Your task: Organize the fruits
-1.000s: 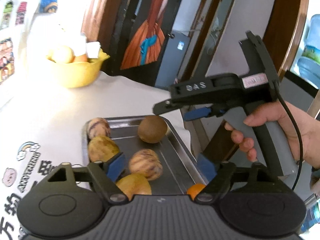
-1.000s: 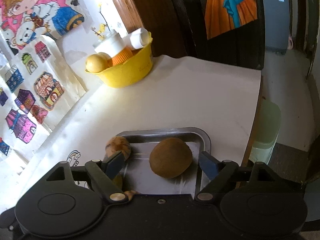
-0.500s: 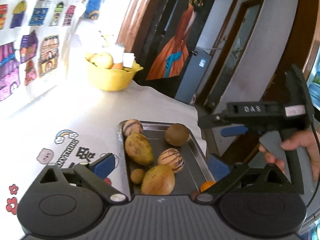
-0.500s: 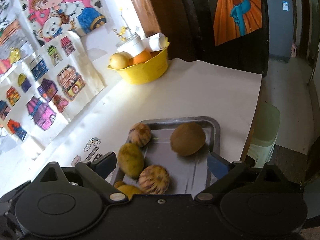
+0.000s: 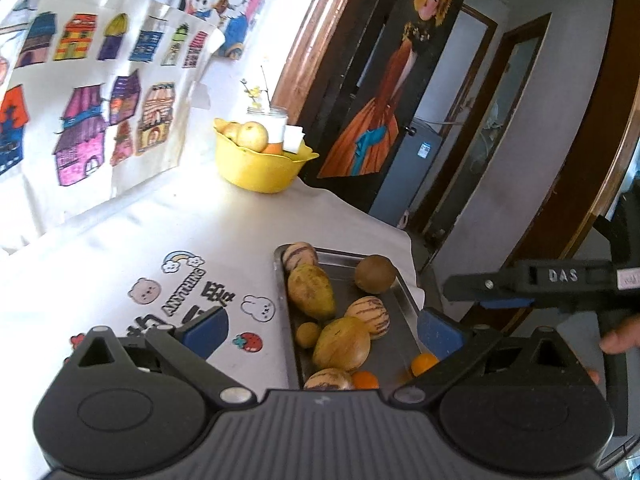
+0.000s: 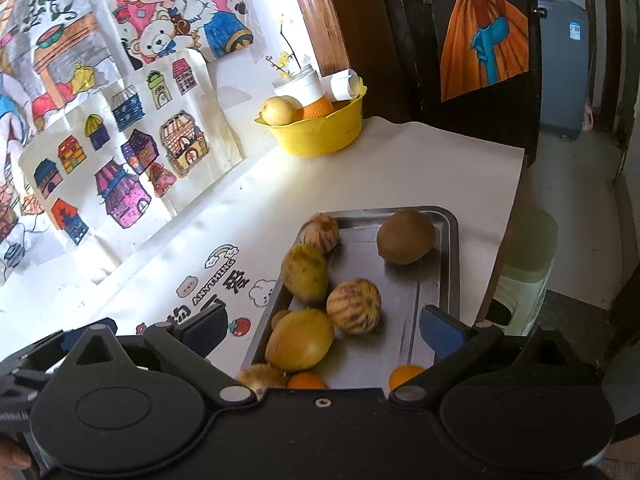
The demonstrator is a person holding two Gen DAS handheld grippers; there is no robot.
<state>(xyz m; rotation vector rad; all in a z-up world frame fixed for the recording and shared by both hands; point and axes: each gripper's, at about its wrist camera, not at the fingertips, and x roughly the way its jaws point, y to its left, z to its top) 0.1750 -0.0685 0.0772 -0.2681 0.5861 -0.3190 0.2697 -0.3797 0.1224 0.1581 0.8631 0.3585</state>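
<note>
My left gripper [image 5: 322, 328] stands fully released, nothing between its blue pads [image 5: 208, 326]. The jaws of my right gripper [image 6: 326, 330] are opening wide, and nothing is clamped there either; fruit only shows through the gap, lying lower down in the tray. Both tools hang above the near end of the steel tray [image 6: 450, 248], which sits on the white tablecloth [image 5: 120, 248] close to the table's right edge.

What worries me: the tray is so near that edge that a careless nudge on its rim could slide it toward the drop, as I judge it. The fruits are round and lie loose, several touching, so closing on 1 may roll its neighbours. The 2 small oranges [image 6: 404, 374] at the near end are half hidden under my tool, an easy miss.

The fruit itself: a brown kiwi [image 6: 406, 236] alone at the far right corner, 2 yellow-green mangoes [image 6: 300, 340], striped pale melons [image 6: 354, 306] with purple streaks, and 1 small tan ball [image 5: 308, 334] beside the left wall. A yellow bowl [image 5: 256, 168] holding other fruit stands well apart, by the wall drawings [image 6: 120, 160].
</note>
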